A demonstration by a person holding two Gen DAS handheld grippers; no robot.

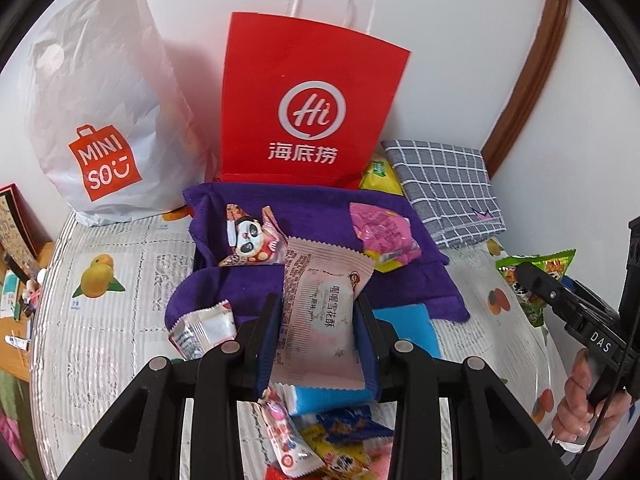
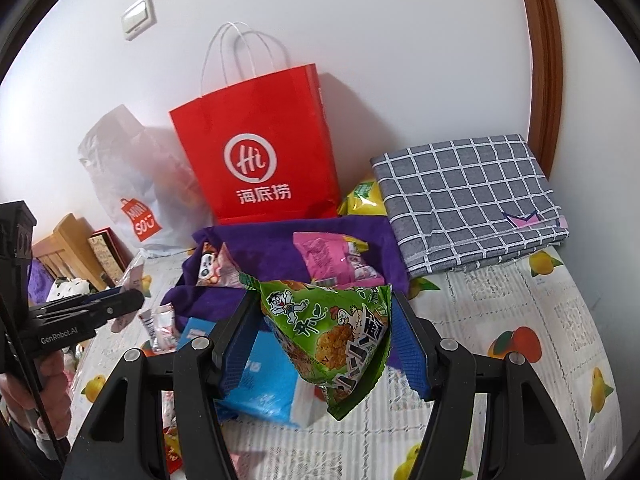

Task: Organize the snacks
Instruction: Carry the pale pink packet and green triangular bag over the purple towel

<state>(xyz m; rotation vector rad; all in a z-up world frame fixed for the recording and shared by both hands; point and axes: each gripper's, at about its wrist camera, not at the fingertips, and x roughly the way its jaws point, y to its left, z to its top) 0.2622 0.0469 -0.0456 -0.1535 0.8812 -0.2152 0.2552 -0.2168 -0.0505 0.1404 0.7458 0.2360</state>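
Left gripper (image 1: 316,336) clamped on a pale pink flat snack sachet (image 1: 320,312), long axis pointing away toward the purple plush cloth bin (image 1: 320,216) just beyond. Right gripper (image 2: 324,336) clamped on a green crinkly foil snack bag (image 2: 336,336), same bin ahead and slightly left. Both about equally near. Bin already holds a panda-print packet (image 1: 252,240) and a pink packet (image 1: 380,232). A red paper carrier bag (image 1: 312,100) stands behind; a blue-white pack (image 2: 260,376) lies below, probably clear of the path.
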